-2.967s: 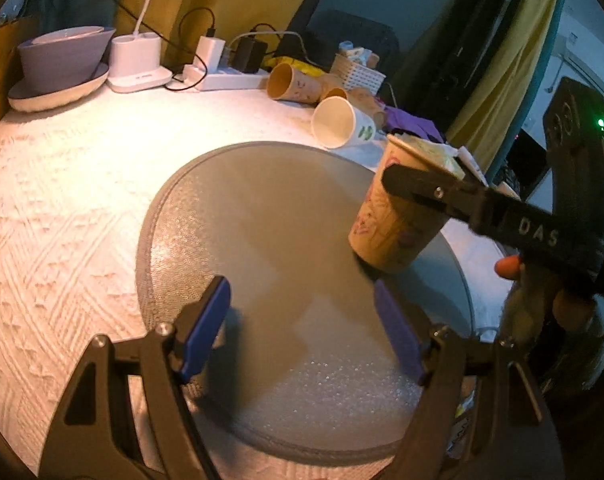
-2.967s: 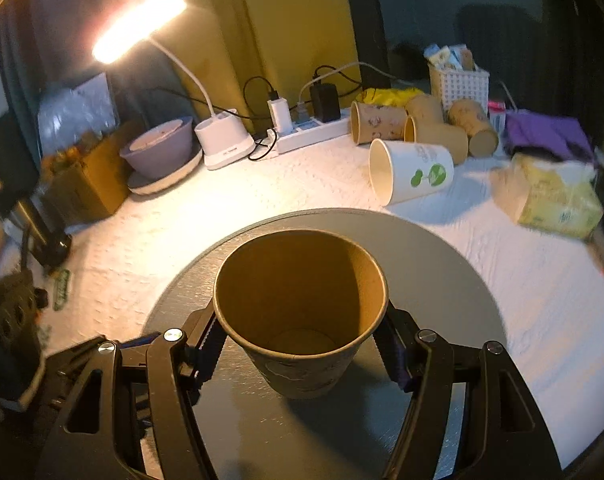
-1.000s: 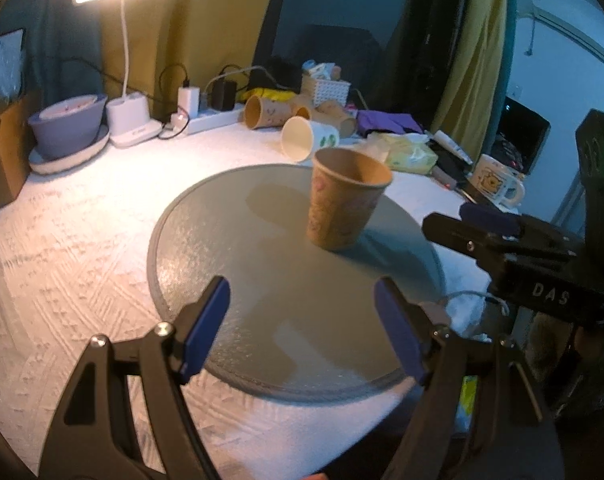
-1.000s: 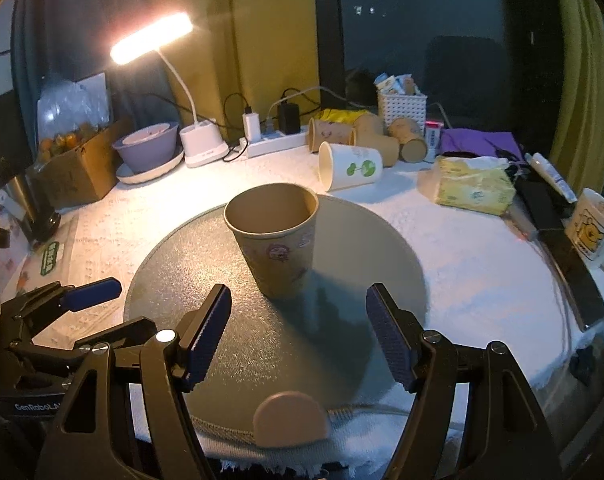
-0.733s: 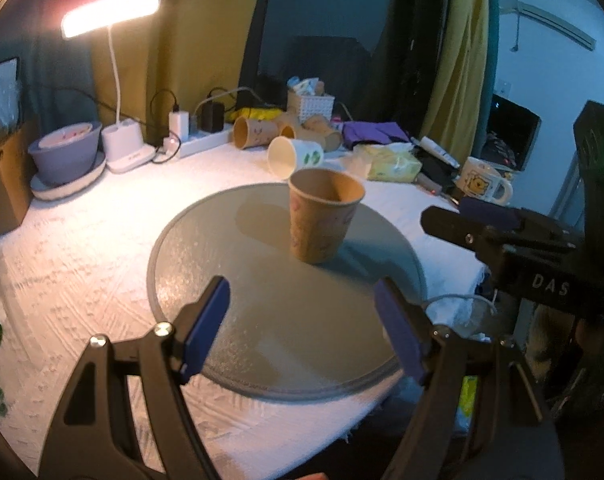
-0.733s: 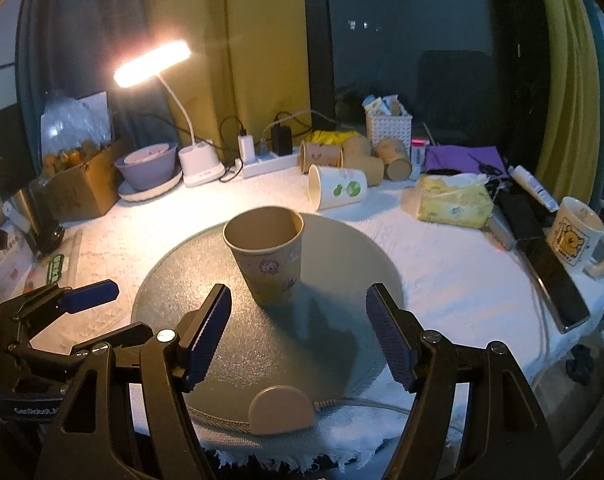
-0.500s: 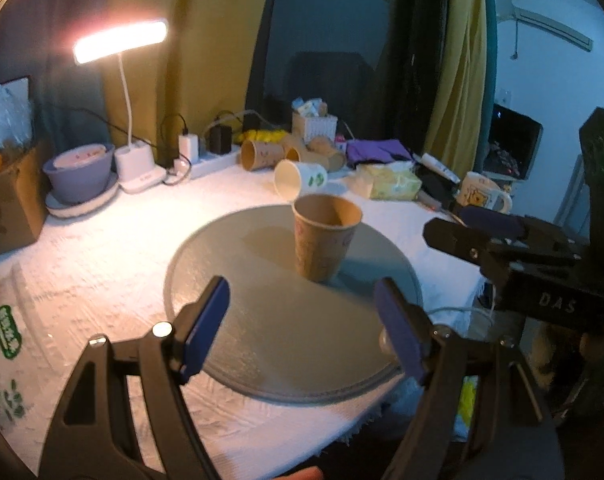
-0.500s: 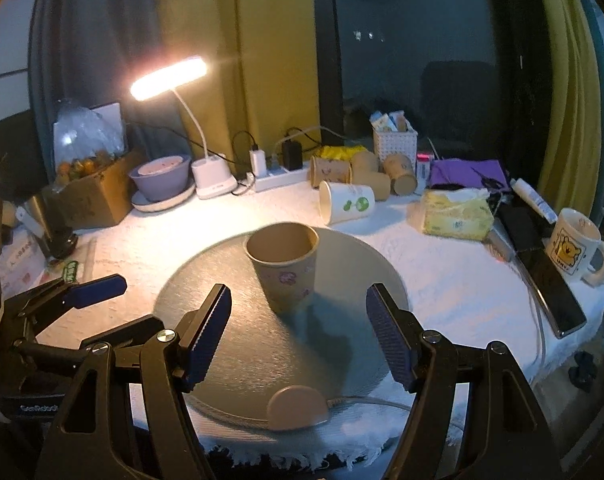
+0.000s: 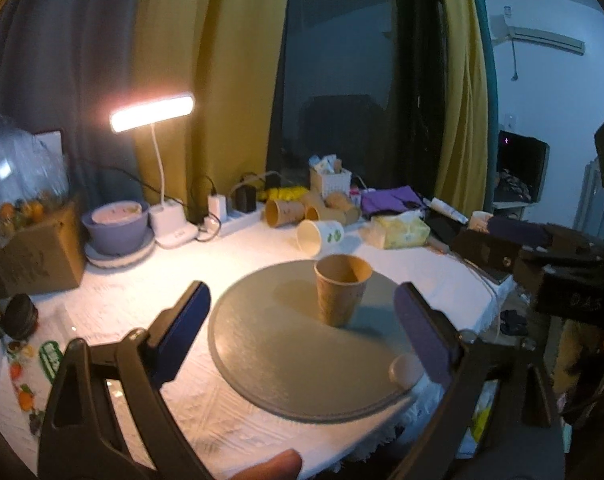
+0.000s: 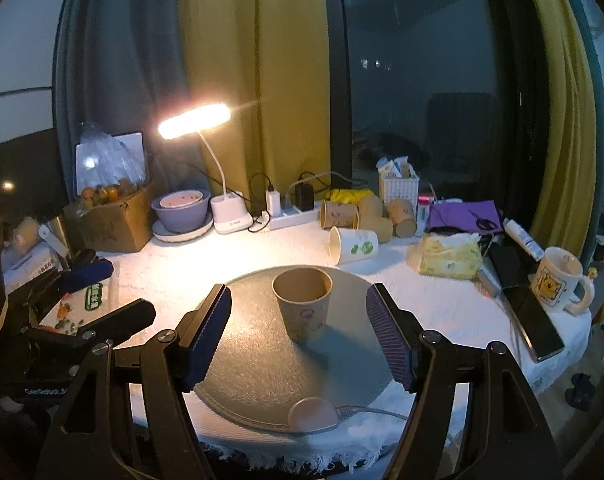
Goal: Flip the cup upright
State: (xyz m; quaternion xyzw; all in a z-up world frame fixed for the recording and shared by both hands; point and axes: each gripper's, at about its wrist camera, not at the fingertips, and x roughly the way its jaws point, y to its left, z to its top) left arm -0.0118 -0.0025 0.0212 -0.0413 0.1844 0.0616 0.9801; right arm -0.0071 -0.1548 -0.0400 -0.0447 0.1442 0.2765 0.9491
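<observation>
Right wrist view: the right gripper (image 10: 298,334) has its jaws spread wide and empty. Beyond them, roughly centred between the two, a brown paper cup (image 10: 303,303) stands upright, mouth up, on a round grey mat (image 10: 258,364) on the white-clothed worktop (image 10: 433,300). Nothing touches the cup. Farther ahead of the jaws, a white paper cup (image 10: 351,245) lies on its side, with more brown cups (image 10: 367,213) lying behind it. A lit desk lamp (image 10: 195,115) shines ahead and to the left. A cartoon mug (image 10: 557,279) sits far right.

Left wrist view: the left gripper (image 9: 302,334) also has its jaws spread and empty, with the cup (image 9: 341,289) standing ahead, between and beyond them.
</observation>
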